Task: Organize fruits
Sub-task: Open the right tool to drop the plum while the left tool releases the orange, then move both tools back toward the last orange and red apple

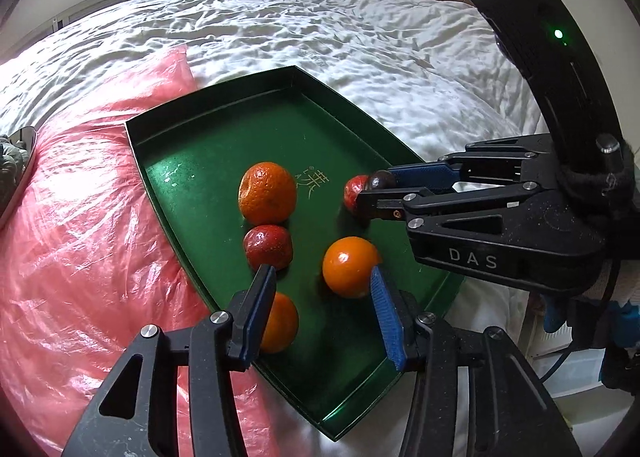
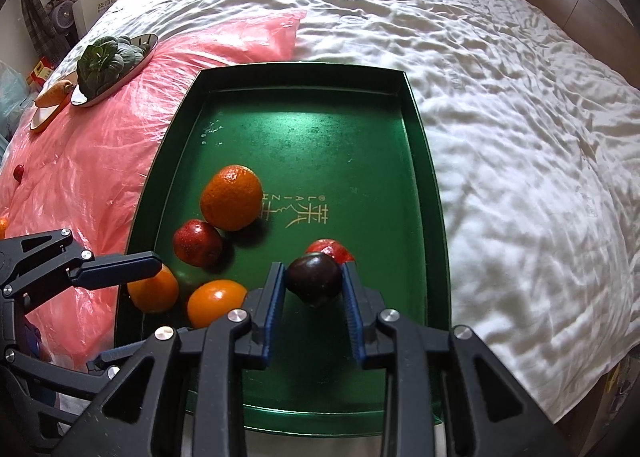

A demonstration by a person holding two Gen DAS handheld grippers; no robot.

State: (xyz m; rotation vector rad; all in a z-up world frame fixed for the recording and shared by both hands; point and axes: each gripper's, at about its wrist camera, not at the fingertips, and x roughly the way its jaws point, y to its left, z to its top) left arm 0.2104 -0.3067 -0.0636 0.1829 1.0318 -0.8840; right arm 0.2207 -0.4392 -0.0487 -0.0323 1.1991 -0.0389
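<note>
A green tray (image 1: 208, 145) (image 2: 304, 137) lies on the bed. In it are three oranges, a large one (image 1: 267, 193) (image 2: 231, 197) and two smaller ones (image 1: 350, 267) (image 1: 280, 321), and two red fruits (image 1: 268, 247) (image 1: 353, 193). My right gripper (image 2: 313, 277) (image 1: 376, 188) is shut on a dark plum (image 2: 314, 277) just above the tray, next to the right red fruit (image 2: 330, 249). My left gripper (image 1: 320, 289) is open and empty over the tray's near end, between the two smaller oranges.
A pink plastic sheet (image 1: 80, 241) (image 2: 100, 145) covers the bed's left part. On it stand a metal dish with leafy greens (image 2: 110, 65), a plate with a carrot (image 2: 54, 95) and a small red fruit (image 2: 18, 172). White bedding (image 2: 520, 137) lies to the right.
</note>
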